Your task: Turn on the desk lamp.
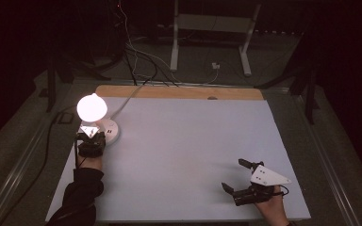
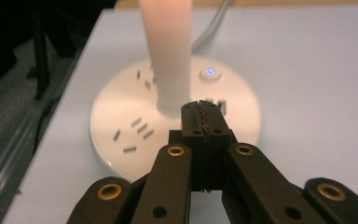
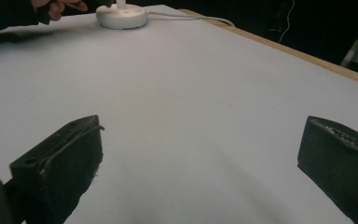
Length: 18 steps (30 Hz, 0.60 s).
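Black jaws of our left gripper point(image 2: 205, 116) sit clenched together, holding nothing, tips just over the lamp base point(image 2: 121, 116) right in front of the stem point(image 2: 170, 56). Lamp point(image 1: 92, 107) is lit, at the left far part of the table point(image 1: 193, 155). Lit button point(image 2: 210, 73) lies beyond and right of the tips. Likely a button press; if so, we'd keep jaws closed, come down straight, touch lightly, avoid the stem. Right gripper point(image 1: 238, 176) rests spread wide, empty, well apart near the right front edge.
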### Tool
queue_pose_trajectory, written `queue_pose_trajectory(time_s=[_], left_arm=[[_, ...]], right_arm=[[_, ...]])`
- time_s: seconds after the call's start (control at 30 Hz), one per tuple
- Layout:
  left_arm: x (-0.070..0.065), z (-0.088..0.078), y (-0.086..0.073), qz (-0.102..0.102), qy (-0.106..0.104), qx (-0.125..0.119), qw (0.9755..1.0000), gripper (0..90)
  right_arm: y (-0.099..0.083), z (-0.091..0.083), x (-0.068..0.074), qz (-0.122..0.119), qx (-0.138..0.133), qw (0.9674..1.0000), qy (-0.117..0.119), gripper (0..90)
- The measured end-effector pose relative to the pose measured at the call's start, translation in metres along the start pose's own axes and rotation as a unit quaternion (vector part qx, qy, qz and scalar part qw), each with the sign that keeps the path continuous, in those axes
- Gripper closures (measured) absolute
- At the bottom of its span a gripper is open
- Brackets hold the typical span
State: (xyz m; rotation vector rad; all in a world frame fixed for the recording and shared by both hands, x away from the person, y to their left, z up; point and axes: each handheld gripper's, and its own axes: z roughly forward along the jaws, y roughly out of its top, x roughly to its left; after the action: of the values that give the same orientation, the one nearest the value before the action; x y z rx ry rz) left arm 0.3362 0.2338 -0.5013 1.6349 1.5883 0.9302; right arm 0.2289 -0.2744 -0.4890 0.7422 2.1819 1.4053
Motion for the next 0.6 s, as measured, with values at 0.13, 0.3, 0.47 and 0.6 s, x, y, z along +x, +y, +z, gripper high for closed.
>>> queue_pose_trajectory(time_s=[0.13,0.3,0.47,0.6], left_arm=[[-0.004,-0.009,0.006,-0.019,-0.01,-0.011,0.9997,90.0],[-0.008,-0.012,0.008,-0.022,-0.012,-0.005,0.9997,83.7],[-0.01,-0.015,0.009,-0.029,-0.007,-0.001,0.9996,76.1],[-0.012,-0.016,0.011,-0.027,-0.004,0.006,0.9996,63.1]], right_arm=[[0.0,0.0,-0.001,0.0,0.001,1.0,-0.001,0.0],[0.0,0.0,0.0,-0.003,0.0,1.0,0.0,0.0],[0.0,0.0,0.0,-0.002,0.001,1.0,0.0,0.0],[-0.001,0.0,0.0,0.0,0.002,1.0,0.001,0.0]])
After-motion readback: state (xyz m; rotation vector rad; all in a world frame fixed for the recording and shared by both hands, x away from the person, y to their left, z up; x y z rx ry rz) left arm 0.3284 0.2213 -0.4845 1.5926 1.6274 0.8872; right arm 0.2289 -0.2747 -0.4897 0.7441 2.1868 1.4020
